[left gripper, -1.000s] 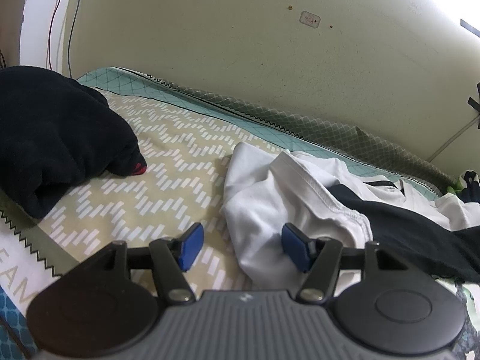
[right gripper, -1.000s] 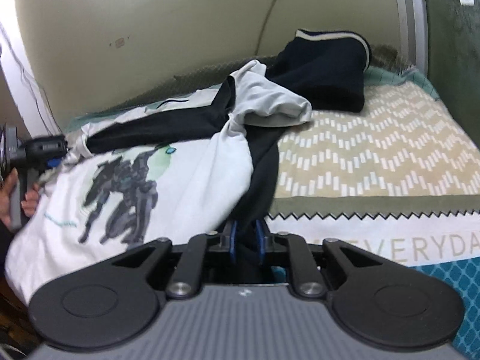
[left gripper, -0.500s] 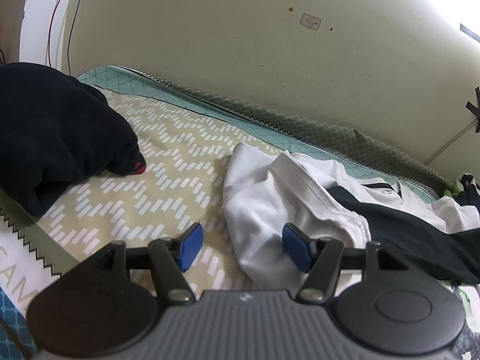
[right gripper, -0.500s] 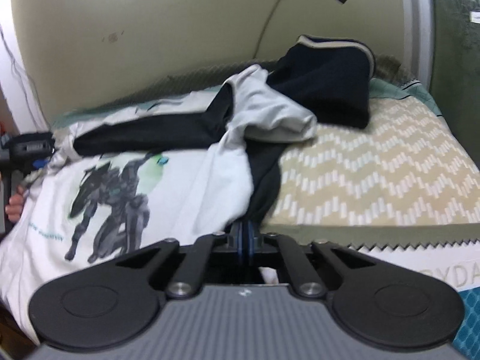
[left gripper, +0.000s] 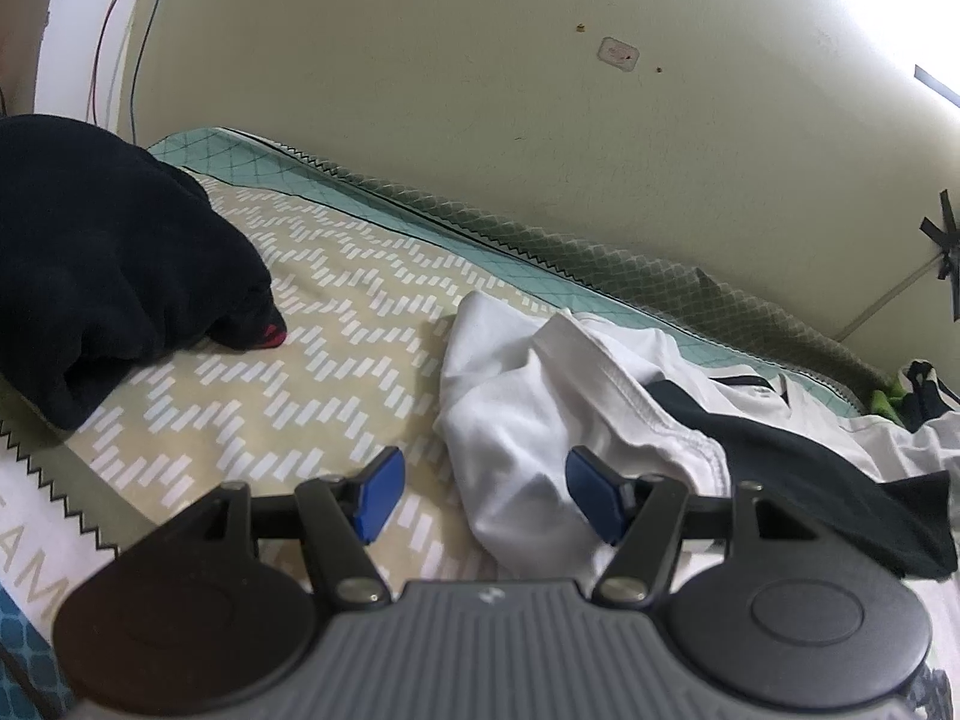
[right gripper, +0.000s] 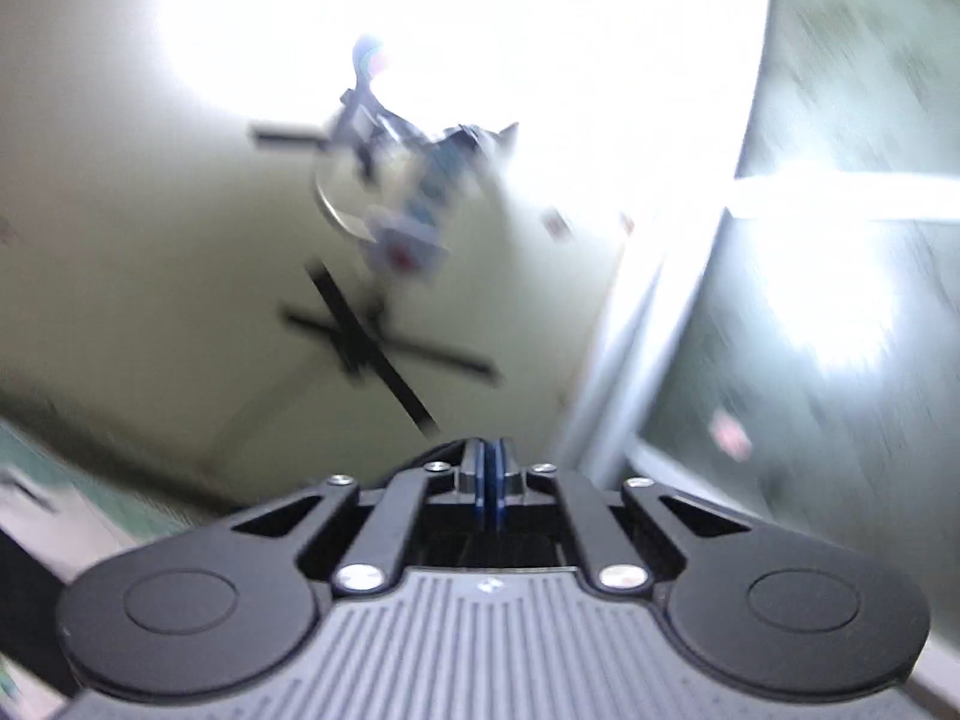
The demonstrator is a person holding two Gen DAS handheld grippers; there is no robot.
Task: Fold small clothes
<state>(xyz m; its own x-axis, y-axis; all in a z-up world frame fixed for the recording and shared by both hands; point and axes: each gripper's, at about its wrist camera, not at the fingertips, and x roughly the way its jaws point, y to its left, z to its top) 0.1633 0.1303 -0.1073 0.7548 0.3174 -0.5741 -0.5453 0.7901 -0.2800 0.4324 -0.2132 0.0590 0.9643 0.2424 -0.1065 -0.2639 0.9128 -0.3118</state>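
White shirt (left gripper: 528,420) | bunched between spread left tool (left gripper: 480,495) pads

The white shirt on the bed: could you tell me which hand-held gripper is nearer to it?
Left. The left hand-held gripper hangs open right at the white shirt; the right hand-held gripper, shut, points up at the wall, no shirt in its view.

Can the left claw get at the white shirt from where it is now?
Probably yes: the left claw is open, and the white shirt bunches right ahead, partly between its fingers, nothing in between.
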